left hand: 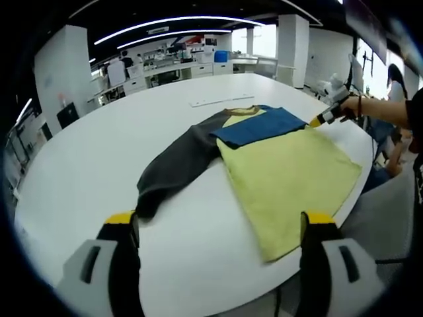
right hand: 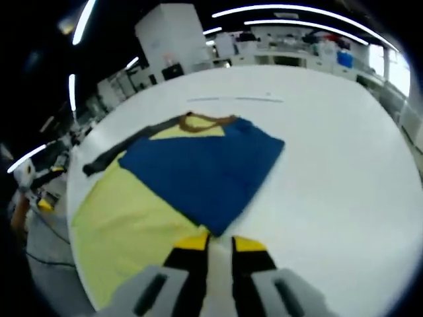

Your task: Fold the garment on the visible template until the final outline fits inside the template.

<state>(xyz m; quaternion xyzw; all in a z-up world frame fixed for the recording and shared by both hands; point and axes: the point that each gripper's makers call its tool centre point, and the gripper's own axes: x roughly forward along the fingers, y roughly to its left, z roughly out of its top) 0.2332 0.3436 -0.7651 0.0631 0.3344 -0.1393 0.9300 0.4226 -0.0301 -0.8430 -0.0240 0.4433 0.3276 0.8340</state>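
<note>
Left tool (left hand: 221,228) jaws wide apart; right tool (right hand: 215,245) nearly closed.

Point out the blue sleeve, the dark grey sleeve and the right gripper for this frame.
Blue sleeve (right hand: 205,175): right gripper view, middle of the folded-over panel.
Dark grey sleeve (left hand: 175,165): left gripper view, mid-length of the sleeve.
Right gripper (right hand: 219,246): right gripper view, between its yellow fingertips.

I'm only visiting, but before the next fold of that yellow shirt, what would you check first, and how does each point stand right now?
1. Garment fully on the table: not ok, its lower corner hangs past the edge.
2. Blue sleeve folded across the body: ok.
3. Grey sleeve folded in: not ok, it lies stretched out.
4. Left gripper open for a grasp: ok.
5. Right gripper holding the blue sleeve: cannot tell; jaws nearly closed at its corner.
6. Template outline: cannot tell.
</note>
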